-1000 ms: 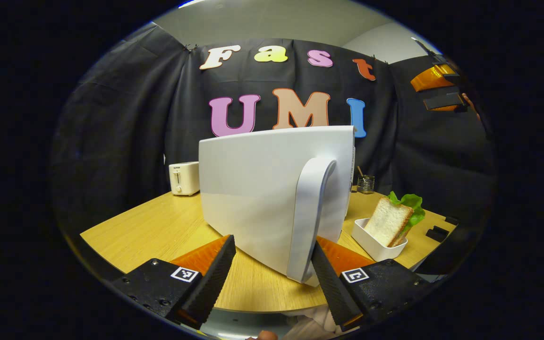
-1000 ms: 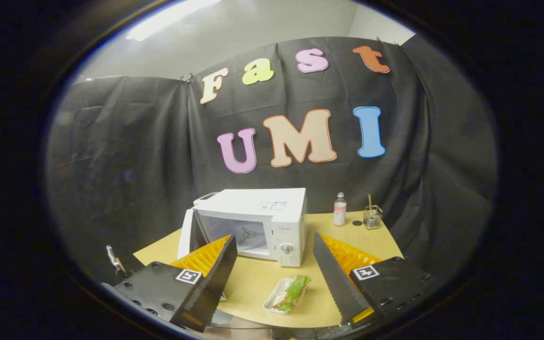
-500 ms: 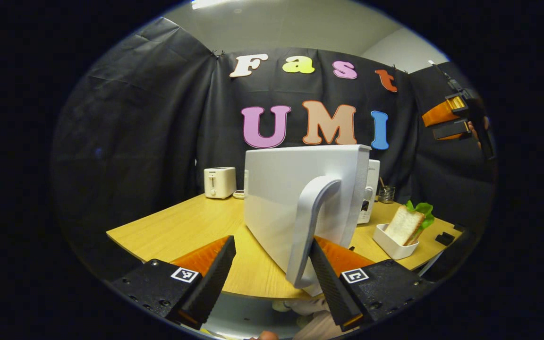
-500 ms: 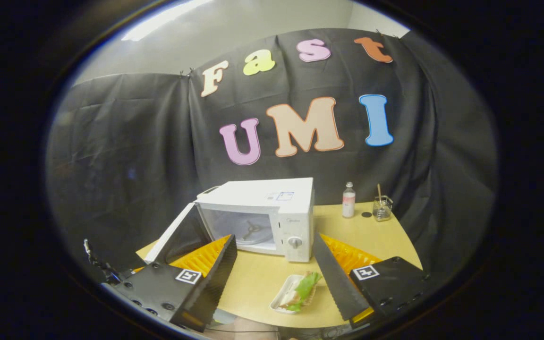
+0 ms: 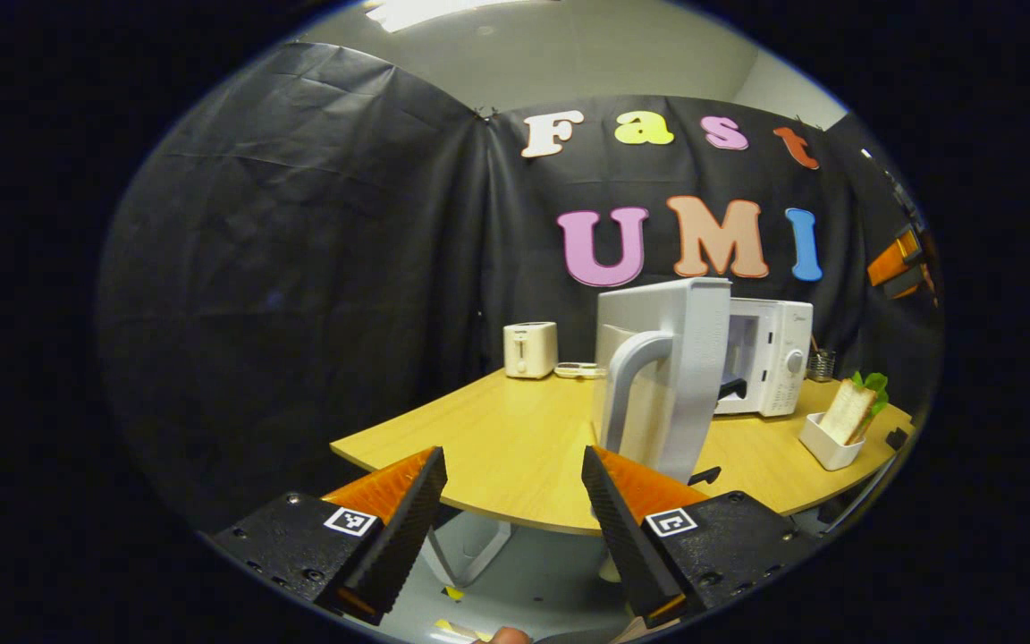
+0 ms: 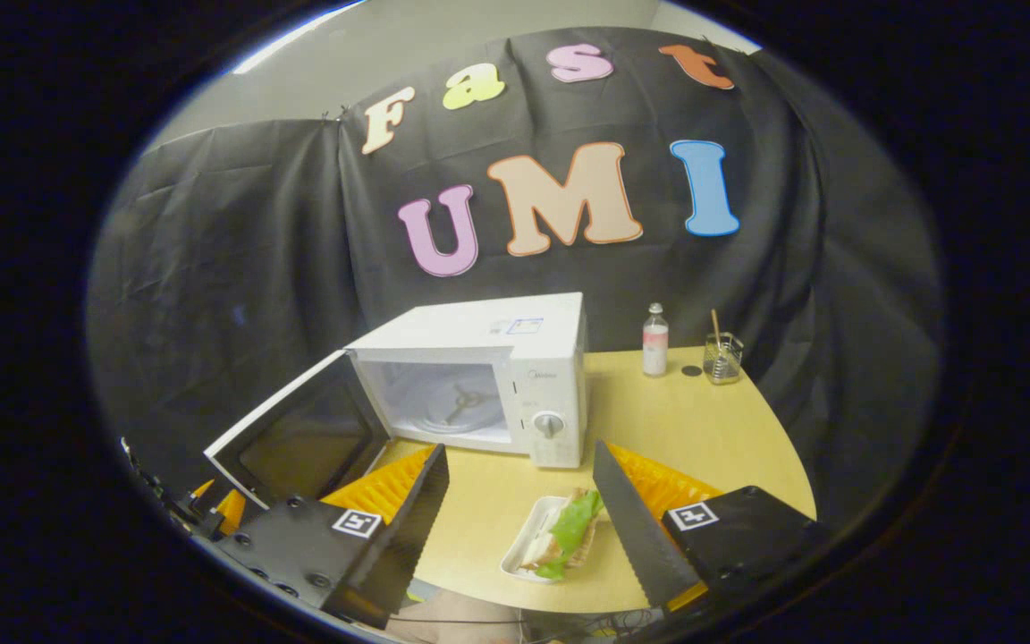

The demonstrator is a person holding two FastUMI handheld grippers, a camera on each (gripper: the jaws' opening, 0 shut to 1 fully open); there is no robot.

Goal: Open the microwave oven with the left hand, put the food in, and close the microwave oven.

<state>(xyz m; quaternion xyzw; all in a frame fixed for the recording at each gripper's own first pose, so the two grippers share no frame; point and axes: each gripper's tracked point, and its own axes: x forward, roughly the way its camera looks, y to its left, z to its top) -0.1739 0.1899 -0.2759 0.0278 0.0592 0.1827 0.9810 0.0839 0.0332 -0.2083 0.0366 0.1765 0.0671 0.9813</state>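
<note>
The white microwave stands on the wooden table with its door swung wide open and the cavity with its turntable exposed. In the left gripper view the door is seen edge-on with its curved handle just beyond my right finger. My left gripper is open and holds nothing. A sandwich with lettuce sits in a small white tray in front of the microwave. My right gripper hovers open above and just behind it.
A white toaster and a small plate stand at the far left of the table. A bottle and a glass jar are at the back right. The table's near edge curves in front of both grippers.
The microwave door swung from half open to wide open. My left gripper drew back off the handle and away from the table. My right gripper came lower and closer to the sandwich.
</note>
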